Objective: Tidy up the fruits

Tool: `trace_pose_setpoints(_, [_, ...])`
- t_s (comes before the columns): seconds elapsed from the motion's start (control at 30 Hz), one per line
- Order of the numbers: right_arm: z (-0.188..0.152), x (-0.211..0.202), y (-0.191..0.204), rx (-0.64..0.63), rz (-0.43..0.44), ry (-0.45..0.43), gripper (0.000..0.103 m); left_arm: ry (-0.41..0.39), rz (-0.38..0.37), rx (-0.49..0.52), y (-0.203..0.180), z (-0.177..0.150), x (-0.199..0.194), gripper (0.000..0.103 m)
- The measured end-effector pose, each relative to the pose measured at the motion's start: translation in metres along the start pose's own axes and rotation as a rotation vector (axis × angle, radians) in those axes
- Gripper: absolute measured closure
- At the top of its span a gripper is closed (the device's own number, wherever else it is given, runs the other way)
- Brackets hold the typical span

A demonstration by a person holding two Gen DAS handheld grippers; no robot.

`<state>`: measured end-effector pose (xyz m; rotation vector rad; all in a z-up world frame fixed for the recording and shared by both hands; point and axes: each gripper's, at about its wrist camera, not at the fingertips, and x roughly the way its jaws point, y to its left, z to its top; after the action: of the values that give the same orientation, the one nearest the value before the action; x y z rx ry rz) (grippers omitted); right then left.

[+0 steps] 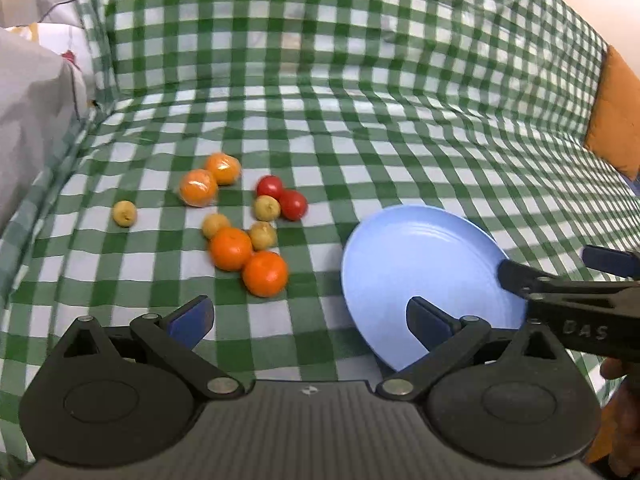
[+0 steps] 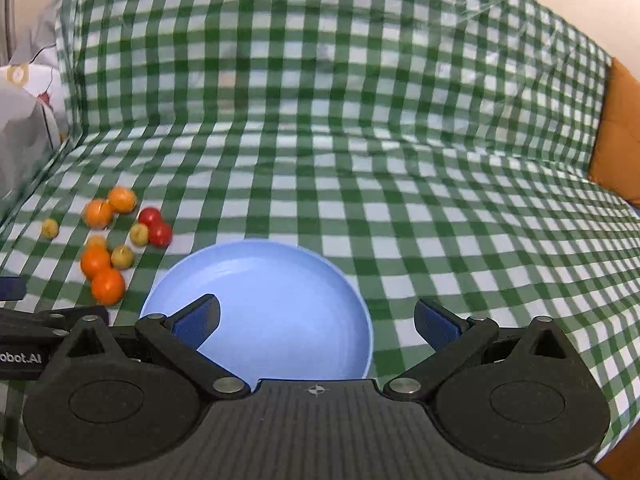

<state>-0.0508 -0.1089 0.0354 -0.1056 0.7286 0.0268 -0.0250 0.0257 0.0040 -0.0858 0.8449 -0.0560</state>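
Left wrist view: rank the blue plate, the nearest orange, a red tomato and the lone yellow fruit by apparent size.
1. blue plate
2. nearest orange
3. red tomato
4. lone yellow fruit

The tomato and yellow fruit look nearly alike, so their order is unsure.

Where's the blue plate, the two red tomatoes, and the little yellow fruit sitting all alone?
blue plate (image 2: pixel 280 280), right wrist view, bare middle.
red tomatoes (image 1: pixel 293 205), left wrist view, nearer tomato's middle.
lone yellow fruit (image 1: pixel 124 213), left wrist view, its middle.

Green checked cloth draped over seat, orange cushion at right
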Motion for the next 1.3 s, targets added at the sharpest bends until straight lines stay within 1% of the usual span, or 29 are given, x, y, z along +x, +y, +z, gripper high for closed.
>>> trace_pose_setpoints(0.03, [-0.001,0.002,0.004,0.004,0.004,0.008,0.003,0.002,0.0,0.01,0.0,-0.001,0.0,0.001])
trace_pose_setpoints(0.07, [0.002,0.002,-0.003,0.013,0.012,0.018,0.006,0.004,0.0,0.018,0.001,-0.003,0.001,0.001])
trace_pose_setpoints(0.13, [0.006,0.002,-0.005,0.019,0.022,0.033,0.007,0.003,-0.001,0.017,0.004,-0.006,0.001,0.001])
trace_pose_setpoints(0.17, [0.004,0.004,-0.002,0.023,0.017,0.033,0.007,0.006,-0.005,0.012,0.007,-0.008,0.001,0.001])
trace_pose_setpoints(0.2, [0.011,0.01,-0.008,0.03,0.016,0.035,0.007,0.009,-0.007,0.008,0.005,-0.007,0.002,0.001])
trace_pose_setpoints(0.27, [0.008,0.013,-0.009,0.041,0.017,0.03,0.006,0.01,-0.011,0.006,0.008,-0.009,0.001,0.001])
trace_pose_setpoints(0.37, [0.002,0.007,-0.014,0.053,0.015,0.025,0.006,0.016,-0.015,0.017,0.012,-0.011,0.0,0.001])
trace_pose_setpoints(0.5, [0.003,0.004,-0.011,0.07,0.0,0.017,0.005,0.028,-0.019,0.023,0.015,-0.009,-0.002,0.001])
trace_pose_setpoints(0.63, [0.003,0.006,-0.004,0.083,-0.005,0.035,0.005,0.035,-0.016,0.026,0.018,-0.008,-0.006,0.001])
trace_pose_setpoints(0.73, [0.004,0.007,-0.009,0.097,0.006,0.054,0.005,0.04,-0.018,0.022,0.016,-0.005,-0.007,0.001])
trace_pose_setpoints(0.87, [0.004,0.008,-0.01,0.076,-0.002,0.061,0.005,0.055,-0.007,0.028,0.001,0.004,-0.002,0.001])
trace_pose_setpoints(1.07, [0.005,0.011,-0.015,0.068,0.002,0.077,0.005,0.058,-0.005,0.028,-0.006,0.008,-0.003,0.001])
trace_pose_setpoints(1.3, [0.003,0.012,-0.016,0.065,0.005,0.079,0.005,0.064,0.001,0.026,-0.018,0.016,0.003,0.001])
